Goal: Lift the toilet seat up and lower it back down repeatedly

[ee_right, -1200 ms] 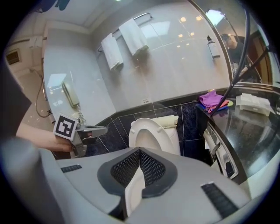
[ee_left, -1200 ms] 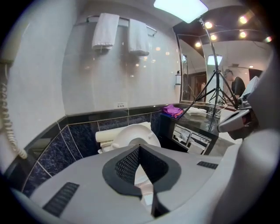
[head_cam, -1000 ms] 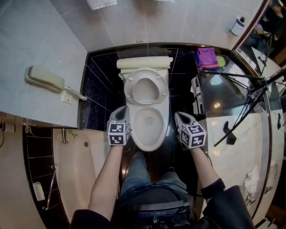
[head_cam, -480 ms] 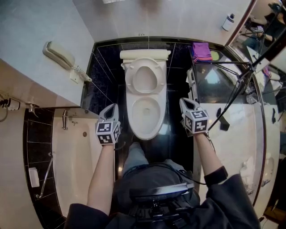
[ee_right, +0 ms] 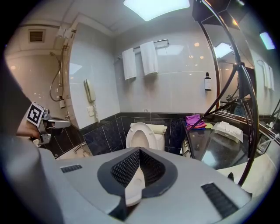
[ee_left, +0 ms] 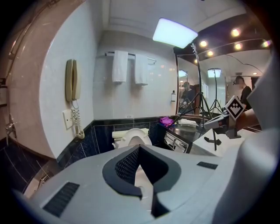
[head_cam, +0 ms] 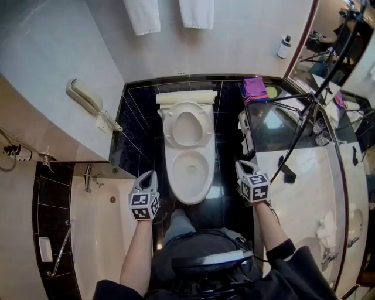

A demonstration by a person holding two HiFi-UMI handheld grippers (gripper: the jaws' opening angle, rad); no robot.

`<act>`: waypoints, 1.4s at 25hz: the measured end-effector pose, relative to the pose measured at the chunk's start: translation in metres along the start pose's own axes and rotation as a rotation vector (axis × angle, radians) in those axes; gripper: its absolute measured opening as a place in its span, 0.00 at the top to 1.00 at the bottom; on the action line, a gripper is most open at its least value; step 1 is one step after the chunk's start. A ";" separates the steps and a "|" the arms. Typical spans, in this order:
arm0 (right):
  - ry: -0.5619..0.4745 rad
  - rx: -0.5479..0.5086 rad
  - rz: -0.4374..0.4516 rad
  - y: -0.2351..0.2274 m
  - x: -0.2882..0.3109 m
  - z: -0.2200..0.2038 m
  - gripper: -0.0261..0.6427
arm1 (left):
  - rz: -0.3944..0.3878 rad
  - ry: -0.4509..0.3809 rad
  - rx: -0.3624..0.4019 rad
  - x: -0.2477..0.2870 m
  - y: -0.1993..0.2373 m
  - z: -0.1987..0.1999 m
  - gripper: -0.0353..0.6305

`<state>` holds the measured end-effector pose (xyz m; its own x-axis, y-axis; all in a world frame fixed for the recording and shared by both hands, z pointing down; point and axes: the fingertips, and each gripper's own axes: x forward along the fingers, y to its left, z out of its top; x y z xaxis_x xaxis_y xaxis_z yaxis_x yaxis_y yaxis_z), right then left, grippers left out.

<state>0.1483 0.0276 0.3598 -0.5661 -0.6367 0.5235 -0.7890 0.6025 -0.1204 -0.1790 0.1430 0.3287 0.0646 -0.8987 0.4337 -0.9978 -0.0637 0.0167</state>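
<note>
Gloss on the room, matt on the tools

The toilet seat (head_cam: 186,128) and bowl (head_cam: 190,170) are finished in smooth, glossy white. The lower wall tiles (head_cam: 136,117) are polished blue-black, and the upper wall (head_cam: 234,47) is clad in pale glossy tile. The towels (head_cam: 142,14) are made of thick white cloth. A purple cloth (head_cam: 255,88) is laid at the far corner of the counter (head_cam: 299,187), which is polished pale stone. The handset (head_cam: 83,96) is moulded in cream plastic, and the rail (head_cam: 60,256) is bright metal. The left gripper (head_cam: 150,173) and right gripper (head_cam: 241,166) are cast in matt grey plastic, and their pads (ee_right: 125,171) are faced in black with a fine knurled grain.
</note>
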 end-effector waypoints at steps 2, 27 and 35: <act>0.002 0.007 -0.003 0.000 -0.003 -0.006 0.94 | -0.004 -0.005 -0.002 -0.002 -0.003 0.001 0.95; 0.095 -0.222 -0.009 0.011 0.067 0.005 0.88 | -0.036 0.058 0.033 0.045 0.002 -0.012 0.95; 0.147 -0.445 -0.010 0.003 0.171 0.045 0.69 | -0.115 0.068 0.073 0.126 0.007 -0.003 0.95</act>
<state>0.0386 -0.1009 0.4113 -0.4940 -0.5881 0.6404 -0.5971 0.7649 0.2418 -0.1783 0.0306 0.3866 0.1747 -0.8524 0.4929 -0.9802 -0.1981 0.0049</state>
